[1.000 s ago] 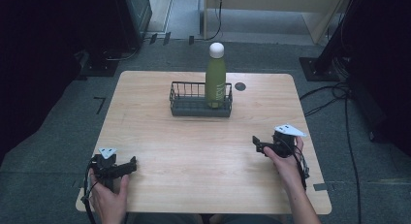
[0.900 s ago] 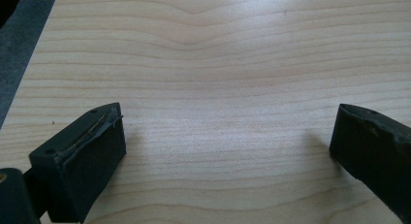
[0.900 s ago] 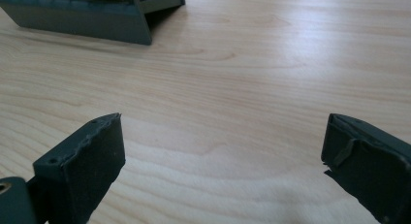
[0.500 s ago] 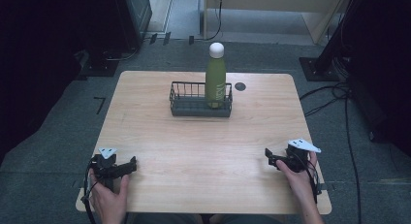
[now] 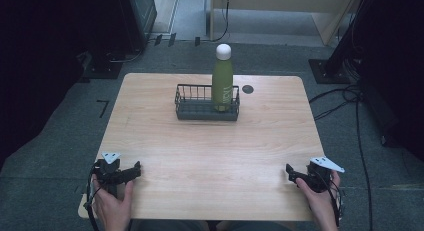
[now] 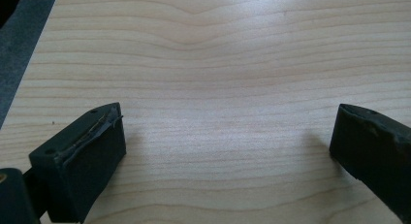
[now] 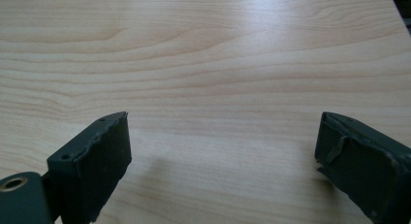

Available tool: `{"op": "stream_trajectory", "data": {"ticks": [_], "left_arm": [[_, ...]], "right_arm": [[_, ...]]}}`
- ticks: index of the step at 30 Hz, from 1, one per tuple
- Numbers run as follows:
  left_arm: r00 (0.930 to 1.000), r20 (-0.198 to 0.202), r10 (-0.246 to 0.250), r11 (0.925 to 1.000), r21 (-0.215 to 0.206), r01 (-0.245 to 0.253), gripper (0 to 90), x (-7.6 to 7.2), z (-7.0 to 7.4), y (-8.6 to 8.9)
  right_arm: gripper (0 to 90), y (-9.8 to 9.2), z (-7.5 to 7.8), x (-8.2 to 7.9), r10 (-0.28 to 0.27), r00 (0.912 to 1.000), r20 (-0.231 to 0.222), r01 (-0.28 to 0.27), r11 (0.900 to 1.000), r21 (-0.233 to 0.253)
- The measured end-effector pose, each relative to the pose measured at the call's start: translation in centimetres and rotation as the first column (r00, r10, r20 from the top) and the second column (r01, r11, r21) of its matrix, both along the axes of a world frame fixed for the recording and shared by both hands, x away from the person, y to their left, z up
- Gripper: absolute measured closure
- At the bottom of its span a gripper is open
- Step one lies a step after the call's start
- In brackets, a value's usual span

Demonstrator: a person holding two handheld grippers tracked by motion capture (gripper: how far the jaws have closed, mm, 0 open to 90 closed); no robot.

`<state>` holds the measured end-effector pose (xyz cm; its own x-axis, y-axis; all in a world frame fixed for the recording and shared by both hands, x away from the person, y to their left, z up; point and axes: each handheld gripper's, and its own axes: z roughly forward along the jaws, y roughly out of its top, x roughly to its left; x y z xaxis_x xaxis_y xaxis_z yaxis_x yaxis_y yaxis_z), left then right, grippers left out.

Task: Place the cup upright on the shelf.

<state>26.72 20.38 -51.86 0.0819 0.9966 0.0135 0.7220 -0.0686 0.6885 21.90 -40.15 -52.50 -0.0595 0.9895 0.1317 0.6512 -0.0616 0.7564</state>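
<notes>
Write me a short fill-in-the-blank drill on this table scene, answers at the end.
1. The green bottle stands upright inside the wire ____.
2. The bottle's cap is ____ in colour.
3. The left gripper and the right gripper both have their jaws ____.
4. The basket sits on a ____ table.

Answers: basket; white; open; wooden
</notes>
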Motion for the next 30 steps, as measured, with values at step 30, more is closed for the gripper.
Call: {"op": "stream_trajectory", "data": {"ticks": [30], "left_arm": [[1.0, -0.001, -0.001, 1.0, 0.0, 0.001, 0.1, 0.0, 0.01, 0.01]], "right_arm": [[3.2, 0.56, -0.22, -0.45, -0.015, 0.9984, -0.055, 0.009, 0.994, -0.106]]}}
